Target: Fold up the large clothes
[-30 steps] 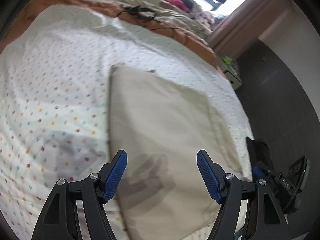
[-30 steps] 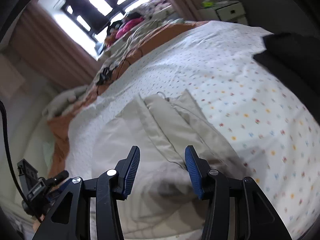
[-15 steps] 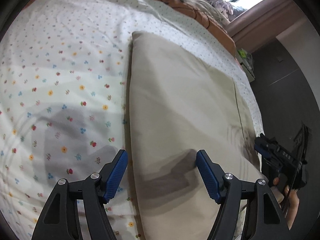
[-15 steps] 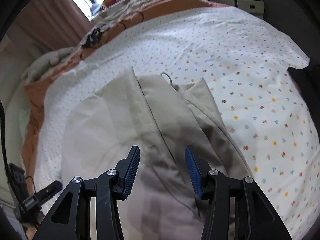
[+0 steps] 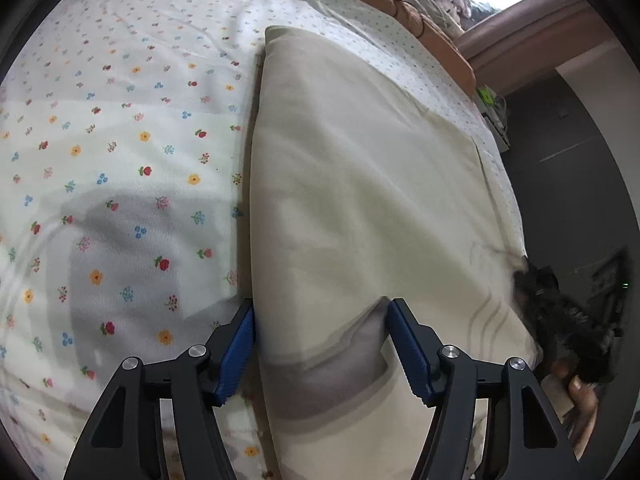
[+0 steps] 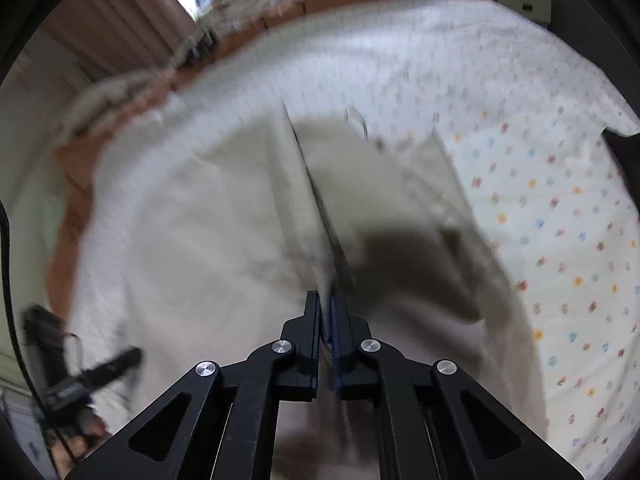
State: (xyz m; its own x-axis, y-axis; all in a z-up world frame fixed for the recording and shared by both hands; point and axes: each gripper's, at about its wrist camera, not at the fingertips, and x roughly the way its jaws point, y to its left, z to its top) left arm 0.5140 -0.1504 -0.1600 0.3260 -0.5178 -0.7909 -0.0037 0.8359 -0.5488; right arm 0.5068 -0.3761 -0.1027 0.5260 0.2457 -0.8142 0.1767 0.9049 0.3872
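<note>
Floral bedsheet (image 5: 120, 168) carries smooth, folded beige garment (image 5: 360, 184).

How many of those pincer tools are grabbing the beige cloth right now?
1. The right gripper is shut on a raised fold of the beige garment. The left gripper hangs open over the garment's near edge, gripping nothing.

Beige garment (image 5: 360, 184) (folded, smooth) lies flat on the bed.
</note>
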